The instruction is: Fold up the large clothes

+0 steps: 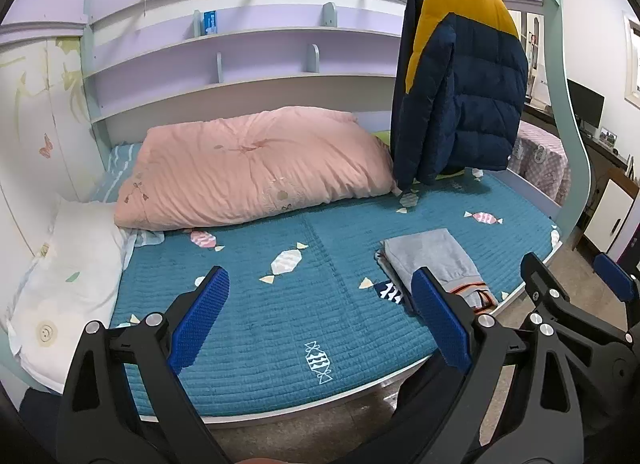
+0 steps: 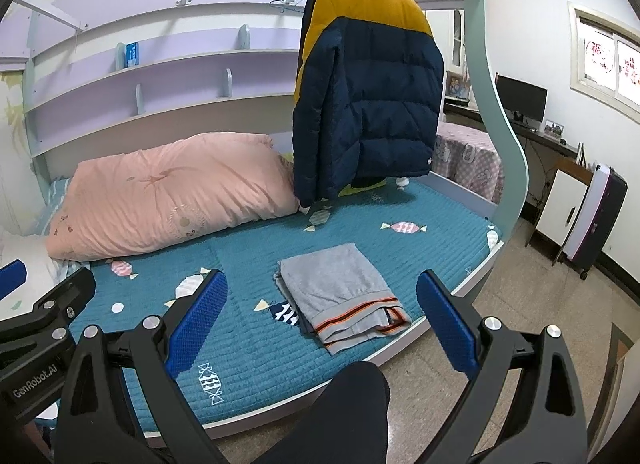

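Observation:
A navy and yellow puffer jacket [image 1: 460, 75] [image 2: 368, 95] hangs from a rail over the far right of the bed. A folded grey garment [image 1: 436, 264] [image 2: 340, 296] with orange-striped cuffs lies on the teal quilt [image 1: 260, 324] [image 2: 248, 344] near the front edge. My left gripper [image 1: 320, 284] is held open above the quilt's front, nothing between its blue pads. My right gripper [image 2: 322, 284] is also open and empty, with the folded garment seen between its fingers, farther off. The right gripper also shows at the right edge of the left wrist view.
A pink duvet [image 1: 256, 167] [image 2: 168, 199] lies along the back of the bed. A white pillow [image 1: 68, 284] sits at the left. Purple shelves [image 1: 240, 63] line the wall. A bed post [image 2: 496, 103] stands at the right. A dark trouser leg [image 2: 340, 416] is below. A suitcase [image 2: 596, 215] stands on the floor.

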{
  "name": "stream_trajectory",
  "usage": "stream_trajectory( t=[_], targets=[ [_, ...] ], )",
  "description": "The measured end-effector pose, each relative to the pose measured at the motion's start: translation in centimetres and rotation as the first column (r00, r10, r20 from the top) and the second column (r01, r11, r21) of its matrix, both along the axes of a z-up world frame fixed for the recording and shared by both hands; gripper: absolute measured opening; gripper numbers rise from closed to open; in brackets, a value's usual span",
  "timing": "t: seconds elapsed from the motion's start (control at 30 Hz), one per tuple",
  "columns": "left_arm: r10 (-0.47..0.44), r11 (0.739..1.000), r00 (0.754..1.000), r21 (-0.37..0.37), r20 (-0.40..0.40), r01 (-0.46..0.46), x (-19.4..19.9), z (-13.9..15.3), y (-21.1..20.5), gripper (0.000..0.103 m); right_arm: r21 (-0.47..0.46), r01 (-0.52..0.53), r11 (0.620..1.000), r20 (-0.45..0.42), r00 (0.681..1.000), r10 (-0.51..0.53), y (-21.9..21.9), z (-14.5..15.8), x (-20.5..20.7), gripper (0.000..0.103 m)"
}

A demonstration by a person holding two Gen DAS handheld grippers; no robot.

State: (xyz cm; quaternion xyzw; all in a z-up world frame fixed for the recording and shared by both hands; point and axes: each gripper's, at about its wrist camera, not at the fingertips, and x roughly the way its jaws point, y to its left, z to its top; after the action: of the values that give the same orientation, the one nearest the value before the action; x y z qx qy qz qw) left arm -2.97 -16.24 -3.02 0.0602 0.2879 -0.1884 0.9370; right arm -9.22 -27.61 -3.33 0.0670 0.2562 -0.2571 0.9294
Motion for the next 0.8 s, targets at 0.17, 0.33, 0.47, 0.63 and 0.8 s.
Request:
stream_trajectory(
  t=[0.17,0.33,0.47,0.63,0.8],
  targets=[
    [0.002,1.0,1.0,0.0,-0.008,-0.002,0.14,-0.16,0.13,0.093,-0.006,0.001,1.0,-0.007,1.0,-0.001,0.19,-0.1,0.03,0.092],
    [0.003,1.0,1.0,0.0,-0.014,-0.003,0.25,-0.19,0.24,0.093,-0.004,0.002,1.0,-0.01,1.0,-0.002,0.34,-0.1,0.1,0.092],
    [0.011,1.0,1.0,0.001,-0.012,-0.01,0.36,-0.22,0.24,0.093,-0.008,0.0,1.0,-0.016,1.0,0.0,0.49,-0.14,0.1,0.092],
    [0.021,1.0,1.0,0.005,-0.005,-0.021,0.35,-0.21,0.17,0.093,-0.009,0.0,1.0,-0.017,1.0,0.0,0.7,-0.19,-0.05,0.092],
    [0.041,0.999,0.999,0.001,-0.014,-0.041,0.33,-0.17,-0.16,0.093,-0.016,0.001,1.0,-0.018,1.0,-0.001,0.74,-0.16,-0.23,0.092]
  ],
)
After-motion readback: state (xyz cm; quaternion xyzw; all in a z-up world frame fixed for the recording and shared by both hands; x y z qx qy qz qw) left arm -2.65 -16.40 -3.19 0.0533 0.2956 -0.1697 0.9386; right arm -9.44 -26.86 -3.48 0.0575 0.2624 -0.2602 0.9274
